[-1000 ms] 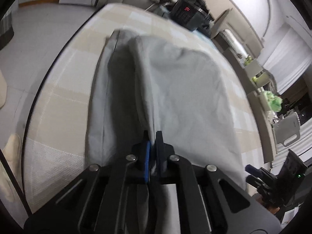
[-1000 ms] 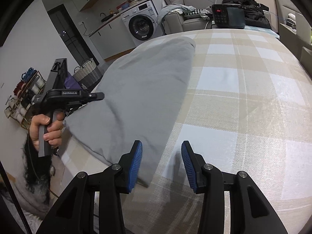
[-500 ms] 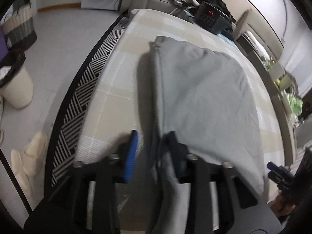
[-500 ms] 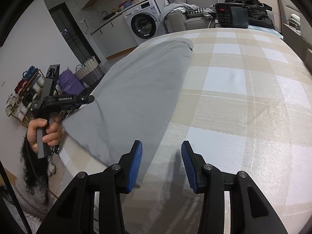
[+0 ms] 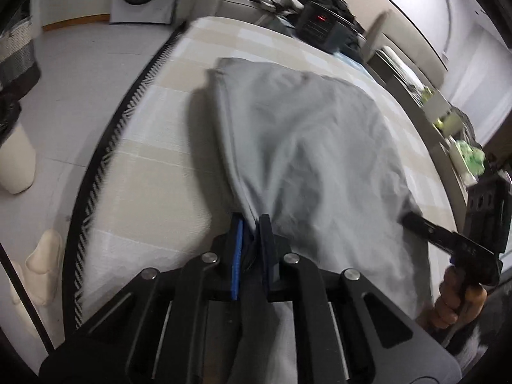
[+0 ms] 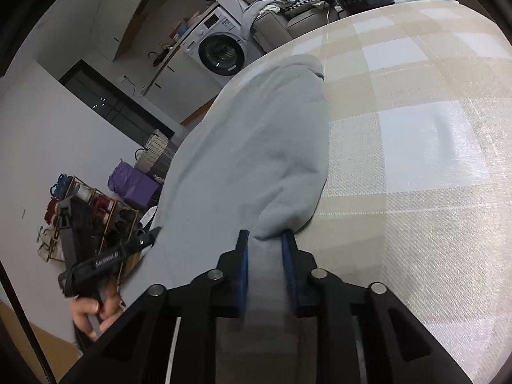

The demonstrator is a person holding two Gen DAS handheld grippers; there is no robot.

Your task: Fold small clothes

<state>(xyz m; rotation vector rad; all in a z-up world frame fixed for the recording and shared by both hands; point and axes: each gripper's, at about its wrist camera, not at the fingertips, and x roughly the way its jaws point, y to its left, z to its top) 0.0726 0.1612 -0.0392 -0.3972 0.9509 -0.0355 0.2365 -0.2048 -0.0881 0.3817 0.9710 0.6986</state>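
- Checked tablecloth (image 5: 153, 147) covers the table; grey garment (image 5: 307, 147) lies on it, long axis running from the near edge away to the far end.
- Left gripper (image 5: 251, 220): jaws have just been closing and are now clamped on the garment's near-left corner, cloth bunched between the pads.
- From that corner the garment's left hem runs straight away from the left gripper; far-left corner lies flat on the cloth.
- Right gripper (image 6: 265, 240): jaws have just been closing, cloth between them; blue pads press on the garment's near-right corner, so it is gripping the cloth too.
- In the right wrist view the garment stretches up and far from the tool, its right edge a soft rolled fold resting on the tablecloth.
- Each gripper shows in the other's view, so both hold the same near edge, 1 corner each.
- Judgement: next move is likely carrying the near edge toward the far end, along the long axis; neither hand is nearer, both start level at the near edge.
- Risk: uneven lift skews the fold.
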